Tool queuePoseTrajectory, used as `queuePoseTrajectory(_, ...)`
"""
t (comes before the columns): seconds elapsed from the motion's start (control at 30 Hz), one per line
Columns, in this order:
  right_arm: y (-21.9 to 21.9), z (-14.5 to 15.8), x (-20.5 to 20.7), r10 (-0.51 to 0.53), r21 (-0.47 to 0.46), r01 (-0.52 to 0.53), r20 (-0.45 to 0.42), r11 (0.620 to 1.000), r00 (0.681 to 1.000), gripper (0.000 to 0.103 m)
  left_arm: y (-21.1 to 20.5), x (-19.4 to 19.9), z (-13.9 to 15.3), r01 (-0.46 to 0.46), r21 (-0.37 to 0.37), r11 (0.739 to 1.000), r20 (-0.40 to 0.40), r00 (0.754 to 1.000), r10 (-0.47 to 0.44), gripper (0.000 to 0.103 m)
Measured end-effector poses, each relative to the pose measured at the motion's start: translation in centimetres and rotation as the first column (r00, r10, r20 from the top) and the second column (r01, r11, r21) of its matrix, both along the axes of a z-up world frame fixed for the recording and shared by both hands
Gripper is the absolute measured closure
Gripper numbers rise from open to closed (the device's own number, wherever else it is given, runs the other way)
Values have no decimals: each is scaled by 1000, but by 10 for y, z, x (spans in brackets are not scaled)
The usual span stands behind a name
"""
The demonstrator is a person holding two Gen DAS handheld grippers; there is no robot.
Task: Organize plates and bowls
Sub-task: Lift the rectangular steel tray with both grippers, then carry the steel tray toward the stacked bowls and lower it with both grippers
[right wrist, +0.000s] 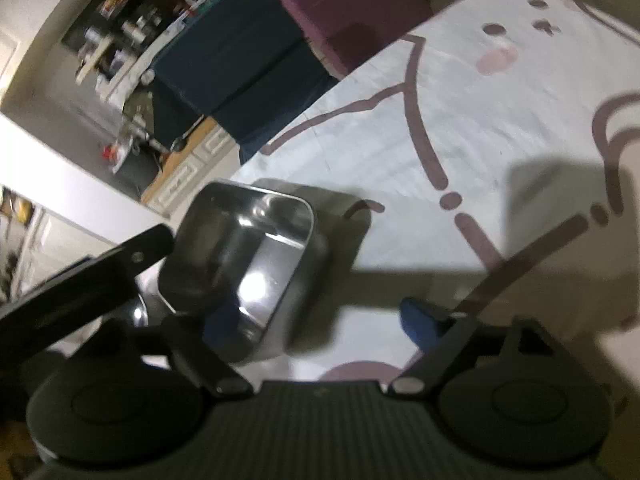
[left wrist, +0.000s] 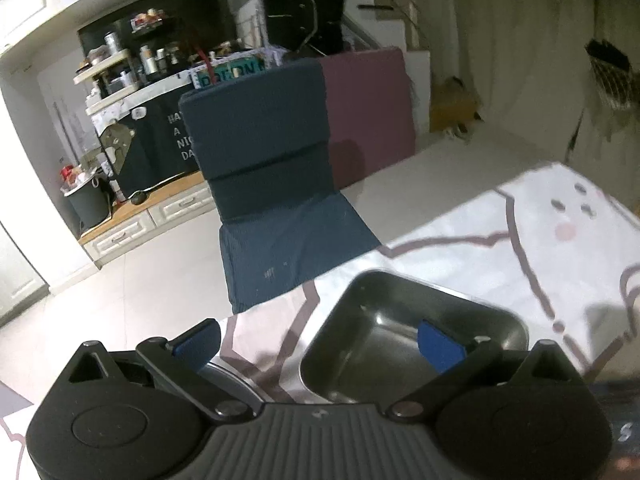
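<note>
**Both claws spread wide over a steel dish**

The left gripper stands wide open and holds nothing: one blue pad hangs inside the square steel bowl, the other pad sits outside its near-left rim, over the cloth. Whether either pad touches the metal cannot be told. The right gripper is also spread with nothing clamped; its left blue fingertip lies in front of the bowl's near corner, its right fingertip well clear over bare cloth. The view is blurred.

The bowl is rounded-square, shiny, empty inside, and rests upright near the table's edge. Just beside it on the left, a second curved metal rim peeks out from under the left claw; what it belongs to is unclear. The white tablecloth carries a mauve cartoon outline. Beyond the table edge stands a dark blue chair, with a purple panel beside it.
</note>
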State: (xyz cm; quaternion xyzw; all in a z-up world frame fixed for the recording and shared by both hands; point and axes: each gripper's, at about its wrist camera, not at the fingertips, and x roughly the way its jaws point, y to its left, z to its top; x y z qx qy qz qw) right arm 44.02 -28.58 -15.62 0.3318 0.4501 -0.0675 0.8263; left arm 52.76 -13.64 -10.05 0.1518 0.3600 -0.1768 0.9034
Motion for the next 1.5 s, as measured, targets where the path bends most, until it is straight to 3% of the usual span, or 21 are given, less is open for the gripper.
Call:
queuePoseTrajectory(0.03,-1,1,-1,17,-26,-17,-8,1000,1000,25,-1,0,-1,7,12,1000,0,1000,-7,0)
queuePoseTrajectory(0.17,-8,7,-3,61,-115,-61,-1,991,998,28,-4,-2,-3,21,40,999,-1,1000,-21,0)
queuePoseTrajectory(0.23,-13,10,-4,74,-177,-72,8,982,997,40,-4,-4,-4,27,42,999,-13,1000,-26,0)
queuePoseTrajectory(0.33,-26,10,-5,80,-196,-78,3,978,997,54,-3,-9,-5,38,50,998,-48,998,-36,2)
queuePoseTrajectory(0.47,-37,12,-8,116,-206,-109,23,973,993,70,3,-17,-8,4,5,1000,-140,990,-3,14)
queuePoseTrajectory(0.6,-36,16,-10,182,-198,-171,42,965,982,86,13,-26,-13,-83,-78,994,-250,966,61,29)
queuePoseTrajectory(0.7,-31,20,-8,233,-220,-216,55,951,971,90,24,-33,-17,-157,-127,979,-320,941,109,44)
queuePoseTrajectory(0.93,-20,25,-10,296,-247,-275,51,929,954,95,40,-50,-26,-240,-206,949,-423,896,134,53)
queuePoseTrajectory(1.03,-17,25,-9,303,-248,-283,47,926,952,96,43,-55,-30,-265,-241,934,-444,885,136,71)
queuePoseTrajectory(1.2,-15,24,-10,322,-258,-300,46,918,946,98,40,-56,-25,-273,-262,926,-401,903,153,93)
queuePoseTrajectory(1.5,-9,35,-18,375,-284,-345,57,895,925,101,39,-77,-3,-271,-252,929,-356,919,172,95)
